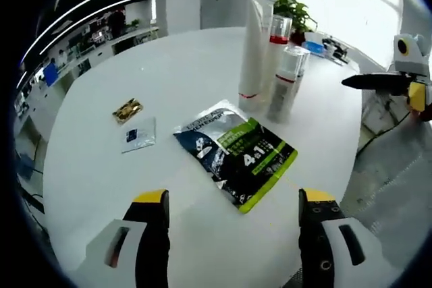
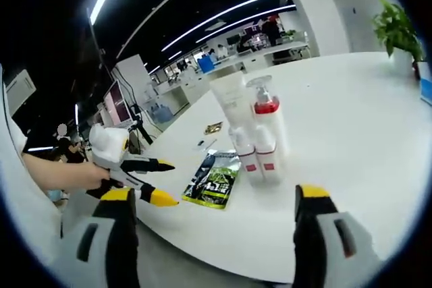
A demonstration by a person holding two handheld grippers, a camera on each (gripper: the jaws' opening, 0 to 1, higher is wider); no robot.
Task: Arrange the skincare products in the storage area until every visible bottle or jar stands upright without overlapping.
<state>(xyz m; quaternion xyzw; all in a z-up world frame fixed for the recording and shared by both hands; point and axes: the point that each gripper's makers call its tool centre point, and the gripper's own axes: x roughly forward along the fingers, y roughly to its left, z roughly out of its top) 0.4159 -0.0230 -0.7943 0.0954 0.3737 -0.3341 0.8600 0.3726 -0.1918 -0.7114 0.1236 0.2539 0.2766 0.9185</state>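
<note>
Both grippers point(image 1: 233, 224) point(image 2: 212, 224) spread, empty; bottles point(image 1: 270, 65) upright, rear ones partly hidden.

1. The table point(image 1: 101, 166) is plain white.
2. The flat pouch point(image 1: 236, 154) is black, green-edged, with white lettering.
3. The tall tube point(image 1: 254, 45) is white; the pump bottle point(image 2: 268, 129) has a red collar.
4. Both grippers' jaws are black, yellow-tipped.
5. The far-left sachet point(image 1: 127, 110) is gold-patterned.

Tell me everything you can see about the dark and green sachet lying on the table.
The sachet is a flat, glossy pouch, dark blue with a lime-green panel, white lettering and a large "4in1". It lies flat on the white table, apart from the standing bottles behind it. Nothing touches it, and both grippers are clear of it. In the right gripper view it lies near the table's edge.
</note>
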